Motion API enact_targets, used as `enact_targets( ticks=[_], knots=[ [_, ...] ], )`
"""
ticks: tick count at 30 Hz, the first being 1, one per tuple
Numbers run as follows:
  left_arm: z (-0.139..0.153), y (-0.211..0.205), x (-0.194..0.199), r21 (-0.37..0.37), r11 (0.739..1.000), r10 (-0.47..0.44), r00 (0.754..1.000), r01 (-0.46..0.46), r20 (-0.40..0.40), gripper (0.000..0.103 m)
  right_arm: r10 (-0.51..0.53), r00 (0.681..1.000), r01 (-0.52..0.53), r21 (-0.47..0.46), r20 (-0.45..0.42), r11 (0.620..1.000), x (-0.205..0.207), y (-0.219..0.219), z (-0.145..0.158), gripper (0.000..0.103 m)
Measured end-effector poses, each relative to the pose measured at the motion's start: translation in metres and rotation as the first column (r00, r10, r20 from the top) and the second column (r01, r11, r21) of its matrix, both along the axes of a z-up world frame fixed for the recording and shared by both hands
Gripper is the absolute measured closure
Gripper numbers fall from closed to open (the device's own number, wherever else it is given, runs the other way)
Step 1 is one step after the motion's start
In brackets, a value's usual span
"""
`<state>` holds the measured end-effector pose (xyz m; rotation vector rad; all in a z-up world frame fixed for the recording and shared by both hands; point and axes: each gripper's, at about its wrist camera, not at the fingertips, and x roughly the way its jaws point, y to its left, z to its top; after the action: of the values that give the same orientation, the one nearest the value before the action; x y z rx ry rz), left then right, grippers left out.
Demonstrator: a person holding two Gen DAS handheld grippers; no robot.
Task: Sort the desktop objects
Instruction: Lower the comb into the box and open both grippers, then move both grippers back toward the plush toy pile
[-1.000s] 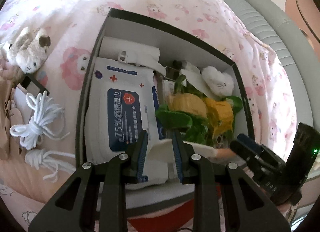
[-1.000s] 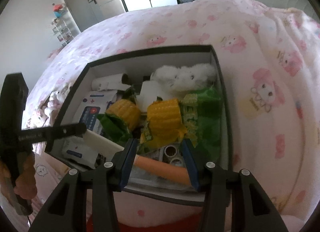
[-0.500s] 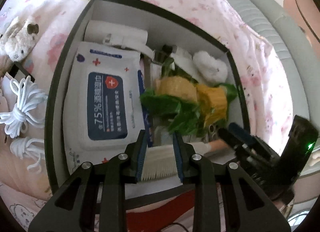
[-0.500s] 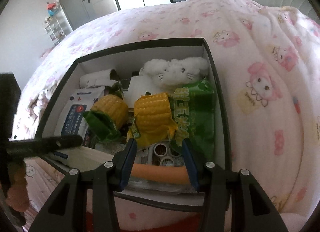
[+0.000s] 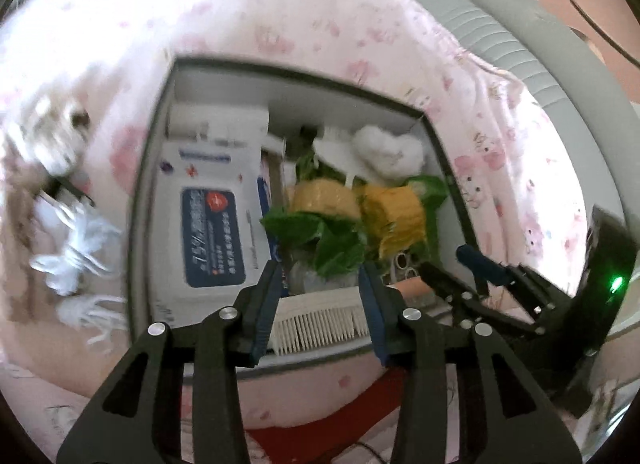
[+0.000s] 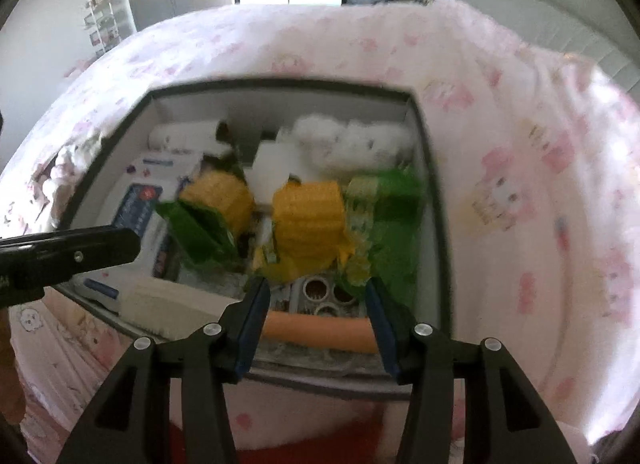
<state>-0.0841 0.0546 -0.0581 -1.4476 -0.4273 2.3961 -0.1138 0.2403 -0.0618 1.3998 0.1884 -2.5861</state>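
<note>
A white brush with an orange handle (image 6: 320, 329) lies along the near wall of the dark-rimmed box (image 5: 304, 76); its bristle head (image 5: 320, 322) shows in the left wrist view. My left gripper (image 5: 320, 304) is open with its jaws either side of the bristle head. My right gripper (image 6: 316, 316) is open with its jaws either side of the handle. The box also holds a wipes pack (image 5: 212, 224), two corn cobs (image 6: 308, 220) in green wrappers, a white plush (image 6: 352, 140) and a paper roll (image 5: 218, 124).
The box sits on a pink patterned cloth (image 6: 520, 168). White cords (image 5: 76, 256) and a brown-and-white plush (image 5: 52, 136) lie left of the box. A grey sofa (image 5: 520, 48) stands behind. Small tape rolls (image 6: 320, 292) lie by the handle.
Both grippers have opened wider and let go of the brush, which now rests in the box. Both cameras have pulled back and up; the views are motion-blurred.
</note>
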Motion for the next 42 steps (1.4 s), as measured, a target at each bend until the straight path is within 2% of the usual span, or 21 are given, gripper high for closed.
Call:
enact_targets(
  ticks=[3, 7, 13, 18, 23, 25, 26, 28, 30, 32, 33, 37, 40, 42],
  knots=[
    [0.017, -0.008, 0.011, -0.006, 1.0, -0.009, 0.999, 0.009, -0.046, 0.061, 0.01, 1.0, -0.012, -0.053, -0.026, 0.999, 0.009, -0.01, 0.027, 0.051],
    [0.024, -0.014, 0.02, -0.063, 0.998, 0.024, 0.997, -0.028, -0.076, 0.063, 0.029, 0.998, -0.031, -0.03, -0.063, 0.999, 0.012, -0.043, 0.036, 0.05],
    [0.023, -0.069, 0.042, -0.016, 0.992, 0.122, 0.99, -0.123, -0.066, 0.064, 0.066, 0.997, -0.068, -0.095, -0.026, 0.993, 0.019, -0.093, 0.034, 0.05],
    [0.023, -0.121, 0.062, 0.006, 0.981, 0.195, 0.979, -0.195, -0.062, 0.064, 0.162, 0.986, -0.165, -0.097, -0.042, 0.982, 0.026, -0.149, 0.035, 0.05],
    [0.014, -0.178, 0.074, 0.057, 0.951, 0.306, 0.952, -0.304, -0.028, 0.064, 0.255, 0.966, -0.257, -0.149, -0.031, 0.955, 0.026, -0.201, 0.031, 0.05],
    [0.007, -0.204, 0.074, 0.065, 0.928, 0.368, 0.93, -0.367, -0.005, 0.064, 0.29, 0.956, -0.292, -0.192, -0.038, 0.937, 0.027, -0.22, 0.028, 0.05],
    [0.003, -0.213, 0.073, 0.061, 0.918, 0.392, 0.92, -0.392, 0.004, 0.064, 0.288, 0.955, -0.296, -0.21, -0.067, 0.932, 0.028, -0.225, 0.028, 0.05],
    [-0.008, -0.23, 0.068, -0.003, 0.891, 0.455, 0.89, -0.455, 0.023, 0.064, 0.275, 0.952, -0.299, -0.228, -0.133, 0.927, 0.033, -0.238, 0.021, 0.05],
    [-0.022, -0.239, 0.062, -0.045, 0.874, 0.485, 0.873, -0.483, 0.056, 0.065, 0.269, 0.96, -0.28, -0.234, -0.076, 0.931, 0.029, -0.25, 0.004, 0.052],
    [-0.032, -0.245, 0.058, -0.045, 0.868, 0.497, 0.863, -0.495, 0.09, 0.065, 0.266, 0.964, -0.254, -0.257, 0.01, 0.932, 0.024, -0.26, -0.015, 0.057],
    [-0.036, -0.248, 0.058, -0.035, 0.866, 0.499, 0.861, -0.498, 0.102, 0.065, 0.266, 0.964, -0.253, -0.243, 0.021, 0.936, 0.024, -0.264, -0.019, 0.057],
    [-0.043, -0.256, 0.055, -0.021, 0.873, 0.487, 0.867, -0.487, 0.108, 0.065, 0.265, 0.962, -0.252, -0.164, 0.064, 0.954, 0.023, -0.267, -0.033, 0.057],
    [-0.043, -0.247, 0.045, 0.045, 0.91, 0.403, 0.907, -0.411, 0.123, 0.065, 0.261, 0.963, -0.241, -0.223, 0.067, 0.945, 0.031, -0.247, -0.023, 0.057],
    [-0.045, -0.233, 0.033, 0.038, 0.935, 0.345, 0.931, -0.351, 0.123, 0.065, 0.24, 0.968, -0.219, -0.227, 0.068, 0.949, 0.039, -0.234, -0.02, 0.057]
  ],
)
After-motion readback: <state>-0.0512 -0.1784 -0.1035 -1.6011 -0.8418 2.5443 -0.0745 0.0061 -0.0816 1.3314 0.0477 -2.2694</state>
